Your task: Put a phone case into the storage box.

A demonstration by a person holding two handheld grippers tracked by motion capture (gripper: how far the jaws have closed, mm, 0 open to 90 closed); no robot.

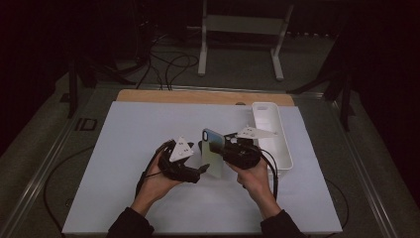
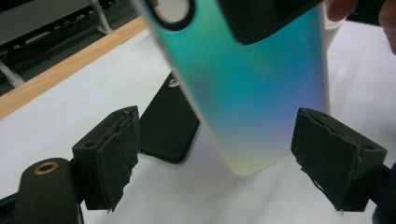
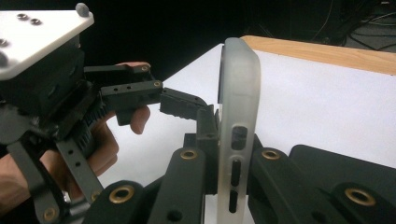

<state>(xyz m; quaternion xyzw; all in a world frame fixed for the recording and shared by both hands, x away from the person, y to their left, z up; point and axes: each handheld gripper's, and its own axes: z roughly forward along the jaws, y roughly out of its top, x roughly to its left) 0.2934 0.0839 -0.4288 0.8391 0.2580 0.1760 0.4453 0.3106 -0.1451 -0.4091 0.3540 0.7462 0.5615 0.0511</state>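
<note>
A phone case [image 1: 212, 151] with a shimmering teal-blue back stands on its long edge in the air over the white sheet. My right gripper [image 1: 224, 148] is shut on it; in the right gripper view its two jaws clamp the frosted side of the case [image 3: 236, 116]. My left gripper [image 1: 202, 168] is open. In the left gripper view its two pads stand wide on either side of the lower end of the case [image 2: 247, 93], apart from it. A black phone-shaped slab [image 2: 166, 123] lies flat on the sheet beneath.
A long white tray [image 1: 277, 144] lies on the sheet just right of my right hand. The white sheet [image 1: 138, 129] covers the tabletop, with a wooden edge [image 1: 198, 96] along the back. A white stand [image 1: 242, 29] and cables are on the floor beyond.
</note>
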